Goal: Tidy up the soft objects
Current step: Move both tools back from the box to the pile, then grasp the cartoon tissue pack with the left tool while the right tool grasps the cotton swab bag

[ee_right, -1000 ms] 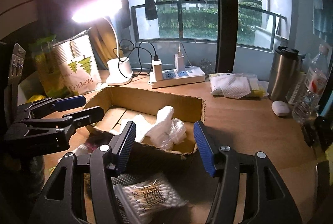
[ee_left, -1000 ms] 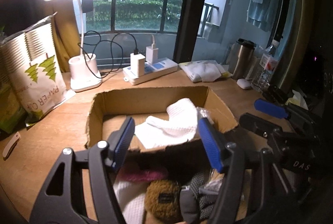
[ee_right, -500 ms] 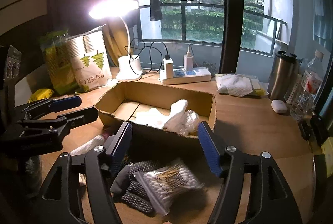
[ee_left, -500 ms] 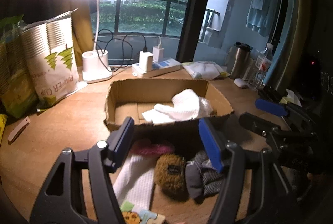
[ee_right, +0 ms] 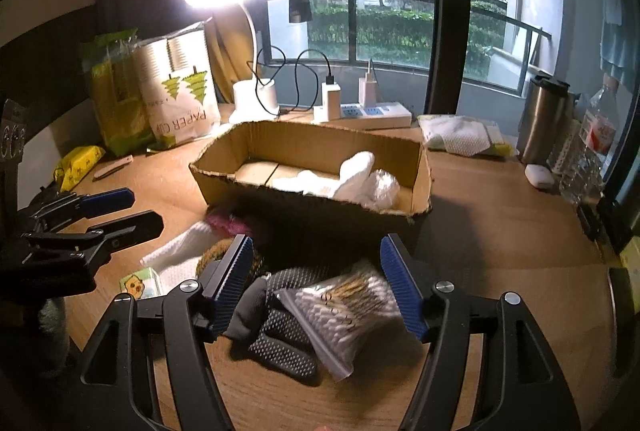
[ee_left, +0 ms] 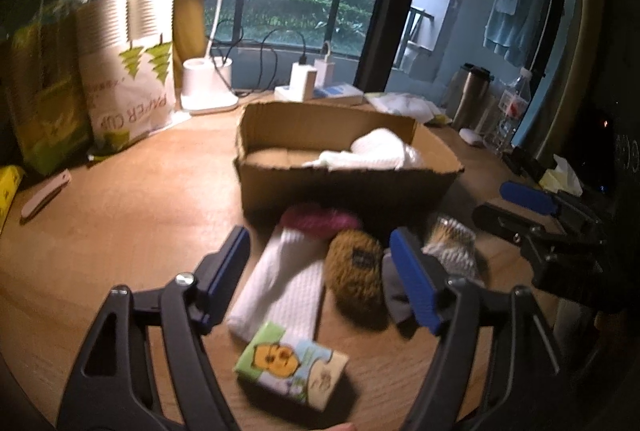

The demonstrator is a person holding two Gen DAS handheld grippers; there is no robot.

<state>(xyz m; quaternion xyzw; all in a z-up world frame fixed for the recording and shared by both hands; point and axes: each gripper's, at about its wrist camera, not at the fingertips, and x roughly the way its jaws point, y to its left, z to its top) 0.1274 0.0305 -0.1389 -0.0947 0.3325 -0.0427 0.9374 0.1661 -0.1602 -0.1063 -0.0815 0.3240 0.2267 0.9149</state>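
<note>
A cardboard box (ee_left: pixel 344 187) (ee_right: pixel 320 203) holds a white cloth (ee_left: pixel 372 155) (ee_right: pixel 352 175) and a crumpled clear bag (ee_right: pixel 384 187). In front of it lie a folded white towel (ee_left: pixel 280 291), a pink item (ee_left: pixel 320 225), a brown fuzzy item (ee_left: pixel 354 271), a grey dotted glove (ee_right: pixel 280 335), a bag of cotton swabs (ee_right: pixel 344 311) and a tissue pack (ee_left: pixel 290 363). My left gripper (ee_left: pixel 318 243) hovers over the towel and brown item, its jaws opening and holding nothing. My right gripper (ee_right: pixel 316 247) stands open above the swab bag and glove, gripping nothing.
At the back stand a lit desk lamp (ee_left: pixel 208 87), a paper-cup bag (ee_left: pixel 128 71), a power strip with chargers (ee_right: pixel 360 111), a steel flask (ee_right: pixel 540 119) and a water bottle (ee_right: pixel 592 147). A small cutter (ee_left: pixel 44 195) lies at the left.
Both grippers have drawn back from over the box. The box now looks farther off and the pile in front of it has come into view. Both jaws stand wider.
</note>
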